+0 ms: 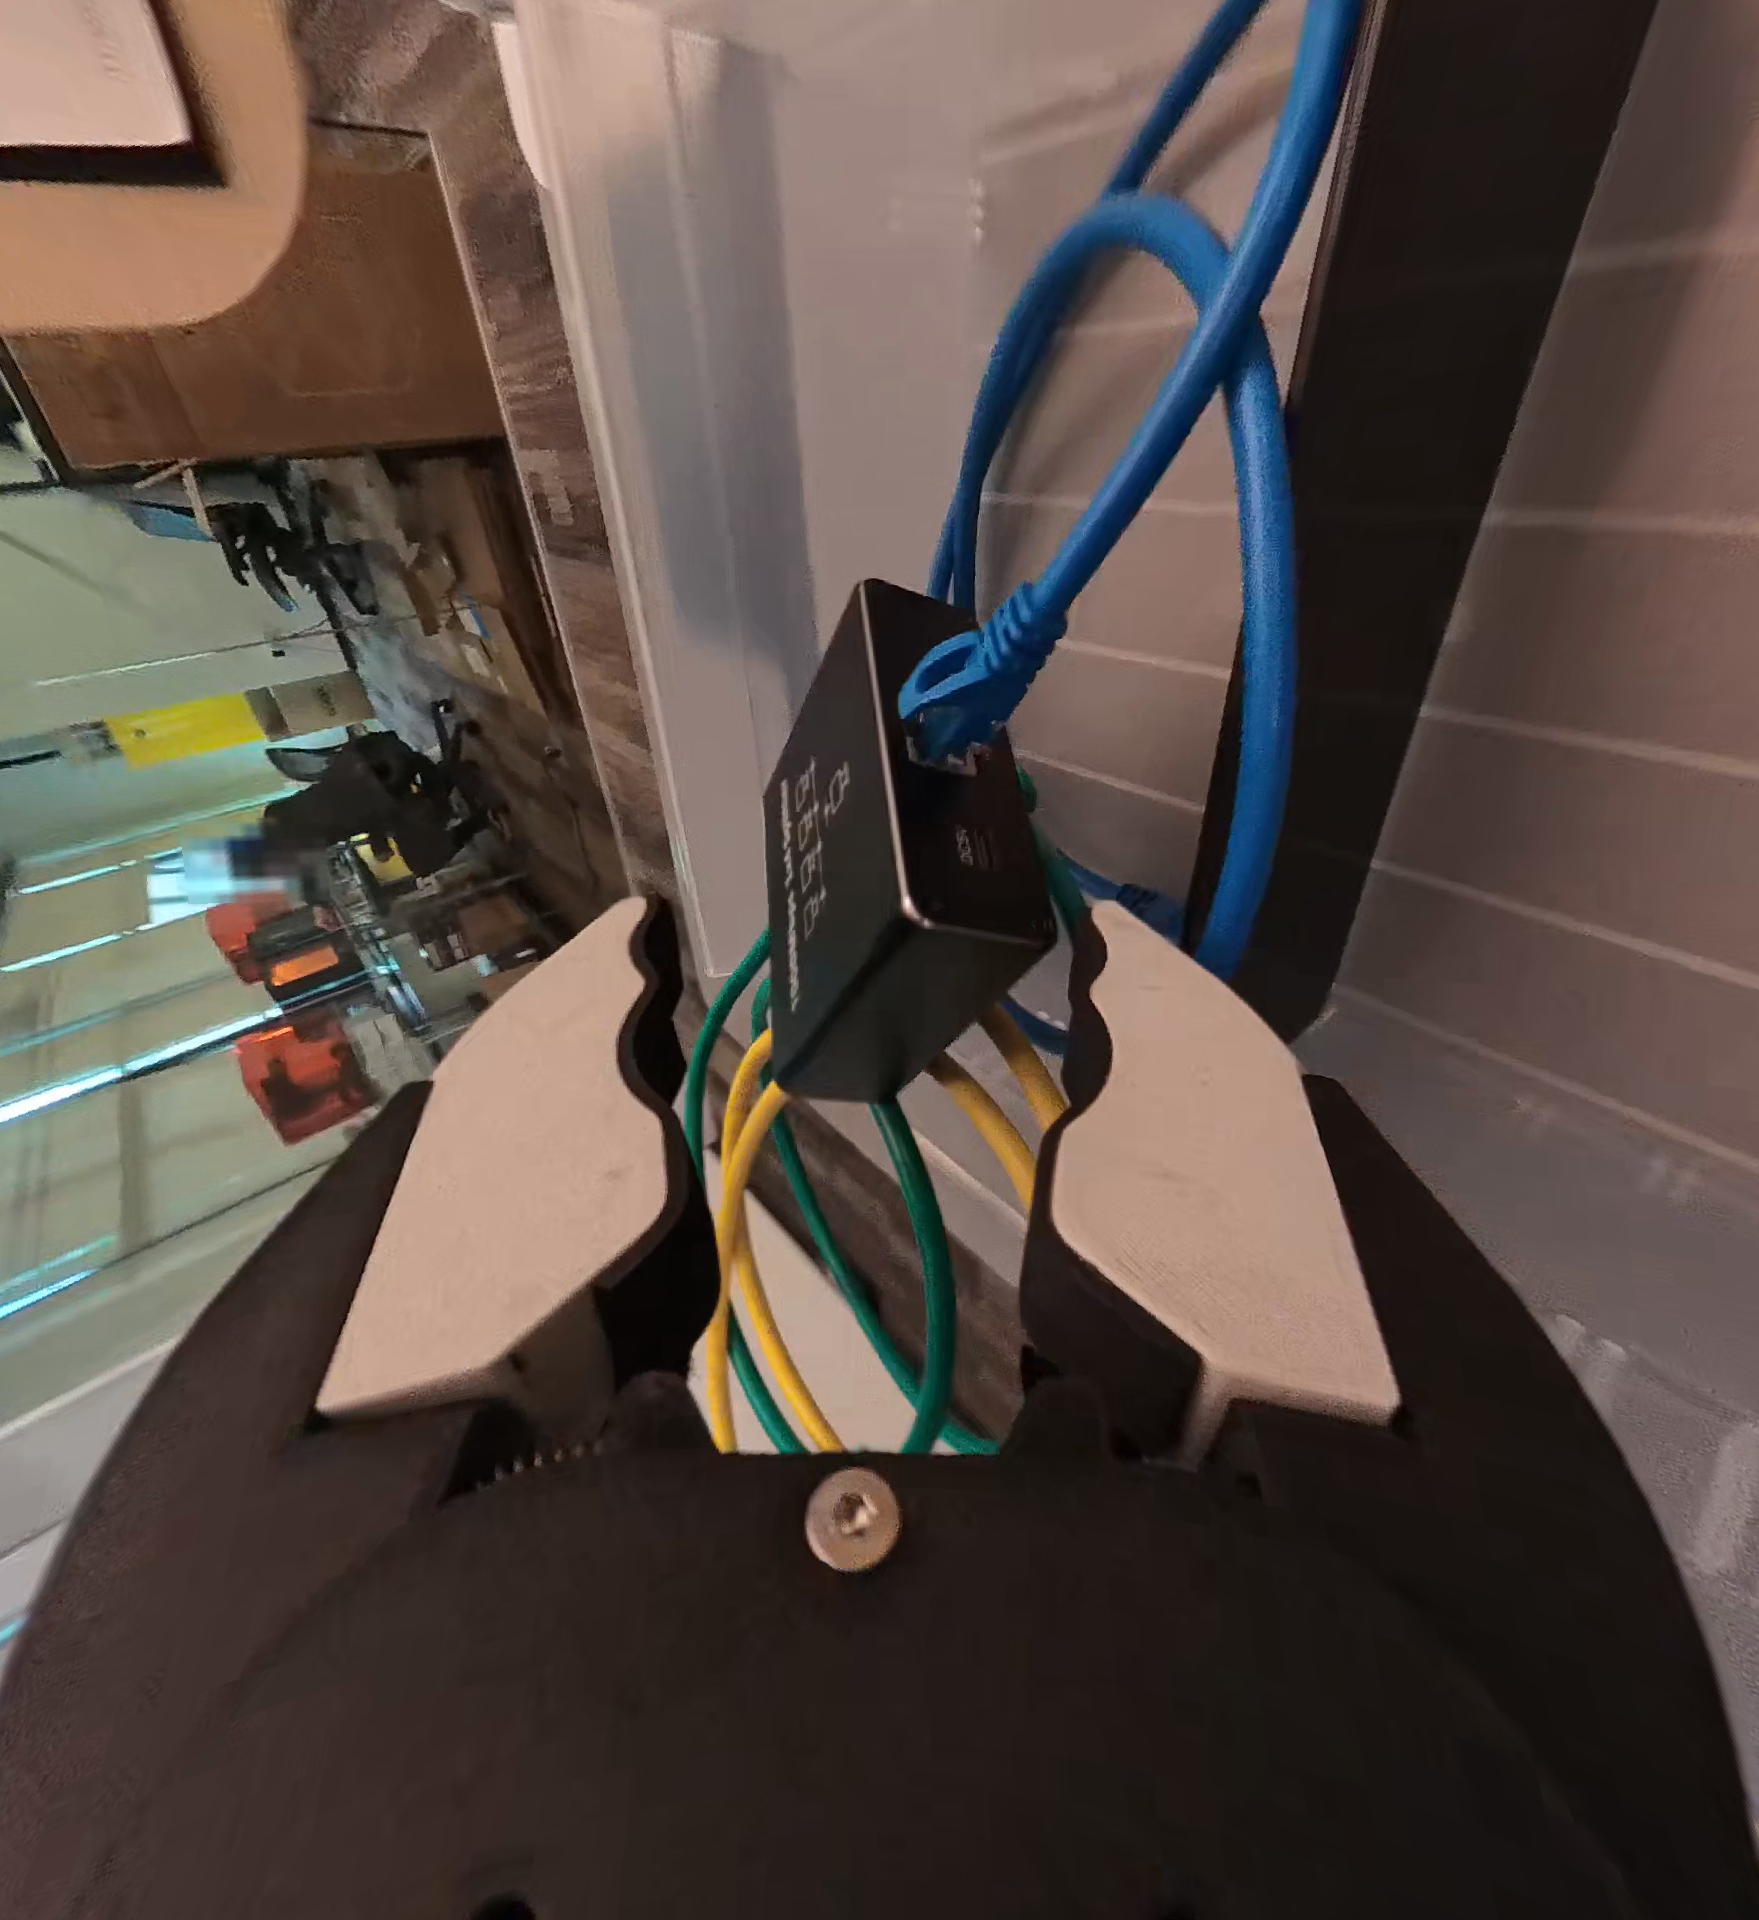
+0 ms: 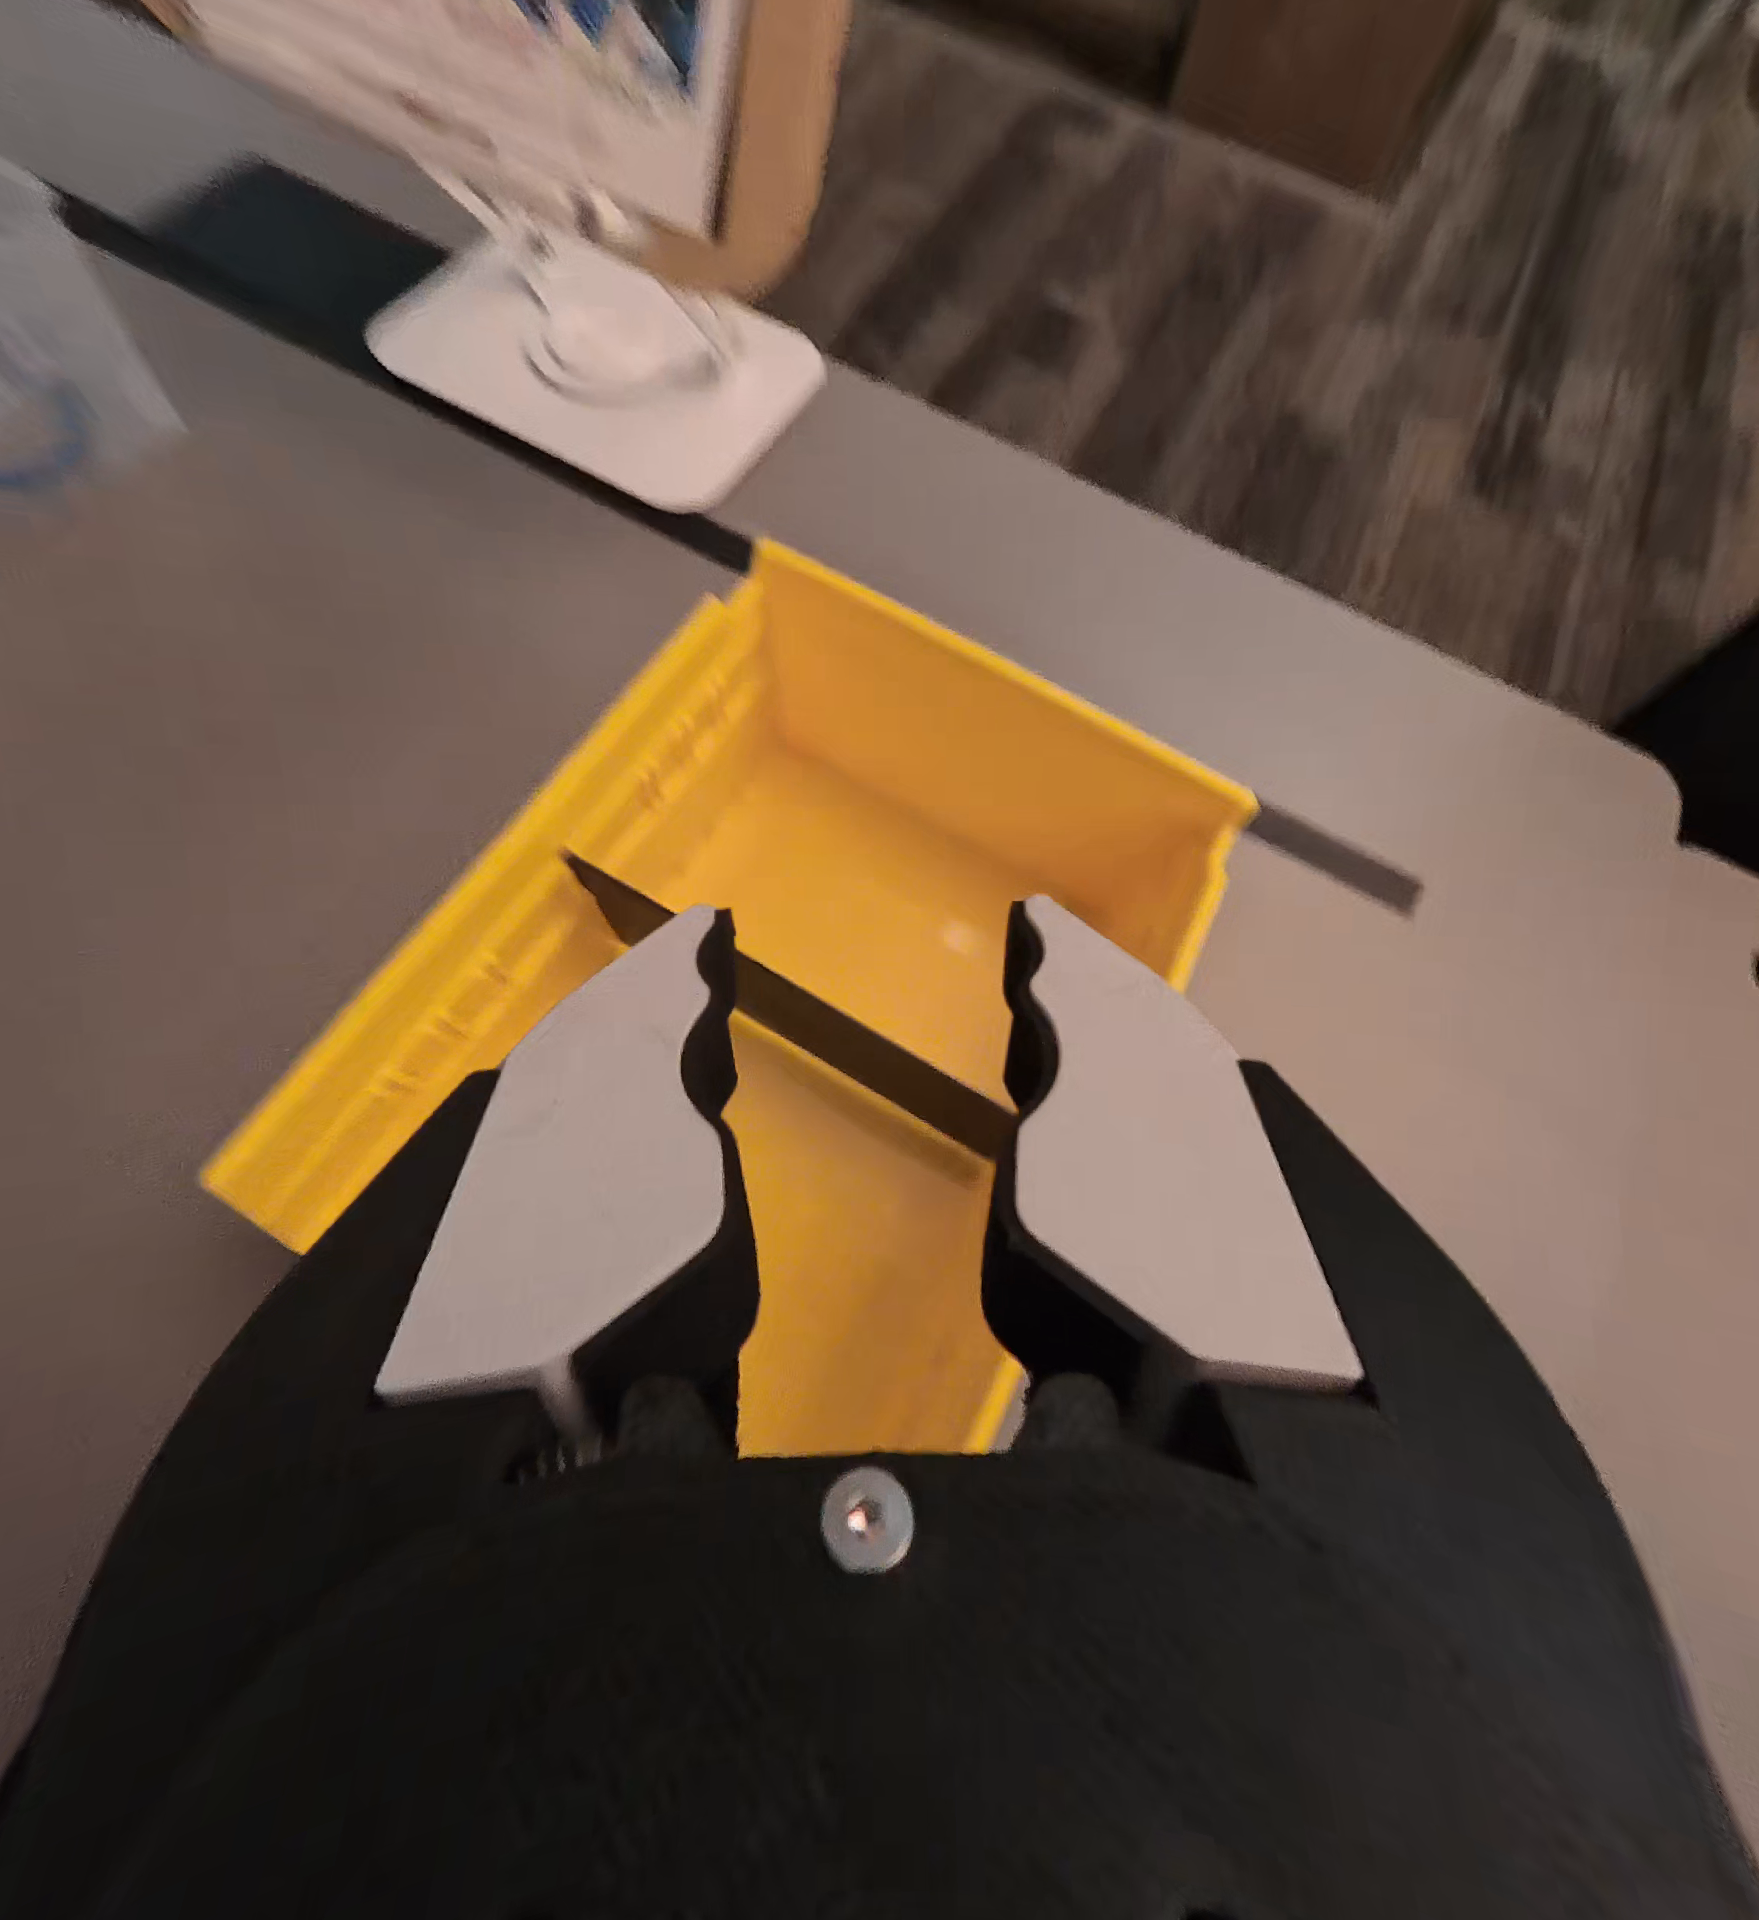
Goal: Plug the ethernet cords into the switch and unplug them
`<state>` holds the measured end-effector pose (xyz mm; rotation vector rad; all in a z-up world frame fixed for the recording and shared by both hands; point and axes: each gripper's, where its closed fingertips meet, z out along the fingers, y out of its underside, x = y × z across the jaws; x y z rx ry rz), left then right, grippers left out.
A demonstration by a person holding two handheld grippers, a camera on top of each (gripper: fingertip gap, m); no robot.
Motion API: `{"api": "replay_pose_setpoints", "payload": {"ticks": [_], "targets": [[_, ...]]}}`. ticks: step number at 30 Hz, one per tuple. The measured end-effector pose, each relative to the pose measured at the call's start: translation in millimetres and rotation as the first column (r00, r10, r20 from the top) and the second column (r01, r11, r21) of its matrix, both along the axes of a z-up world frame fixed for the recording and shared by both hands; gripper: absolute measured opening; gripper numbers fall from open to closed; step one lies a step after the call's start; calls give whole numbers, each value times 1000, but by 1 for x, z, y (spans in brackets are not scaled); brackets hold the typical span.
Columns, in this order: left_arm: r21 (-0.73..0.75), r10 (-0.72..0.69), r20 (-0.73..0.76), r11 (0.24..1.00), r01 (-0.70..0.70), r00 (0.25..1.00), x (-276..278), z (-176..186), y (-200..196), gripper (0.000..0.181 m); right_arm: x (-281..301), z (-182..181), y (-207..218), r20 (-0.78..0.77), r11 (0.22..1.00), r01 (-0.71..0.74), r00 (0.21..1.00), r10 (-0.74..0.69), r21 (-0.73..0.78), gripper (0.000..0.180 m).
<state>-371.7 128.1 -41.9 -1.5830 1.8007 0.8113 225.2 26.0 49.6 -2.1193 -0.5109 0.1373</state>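
In the left wrist view the switch (image 1: 896, 862), a small black box, sits tilted between my left gripper's fingertips. A blue ethernet cord (image 1: 1259, 499) loops above it, and its plug (image 1: 968, 675) is in a port on the switch's end face. Green (image 1: 942, 1299) and yellow (image 1: 740, 1226) cords loop from under the switch back between my fingers. My left gripper (image 1: 873, 920) is open, with gaps on both sides of the switch. My right gripper (image 2: 870, 914) is open and empty, hovering over a yellow bin (image 2: 958, 707).
A black divider (image 2: 854, 1029) crosses the yellow bin on the grey table (image 2: 231, 727). A white monitor base (image 2: 594, 395) stands behind it near the table's far edge. A black post (image 1: 1426, 416) and a clear plastic container (image 1: 709, 416) flank the switch. About 60 cm separates my left fingertips from my right.
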Motion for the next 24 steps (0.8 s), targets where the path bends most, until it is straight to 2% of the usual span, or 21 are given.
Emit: {"api": "replay_pose_setpoints", "payload": {"ticks": [5, 9, 16, 19, 24], "targets": [[44, -76, -134, 996, 82, 988, 3, -16, 14, 55, -49, 27, 2, -23, 989, -119, 992, 122, 89, 50], [84, -82, -151, 992, 96, 985, 2, -23, 23, 44, -84, 35, 4, 9, 968, -212, 977, 212, 134, 49], [193, -76, -236, 973, 123, 969, 1, -16, 35, 37, -132, 59, 14, -10, 916, -337, 938, 348, 220, 44], [258, -77, -221, 957, 134, 972, -3, 9, 35, 36, -144, 82, 14, -57, 881, -367, 915, 401, 298, 42], [392, -7, -94, 919, 44, 995, -17, 87, 34, 36, -157, 107, 3, -174, 817, -383, 853, 492, 430, 35]]}}
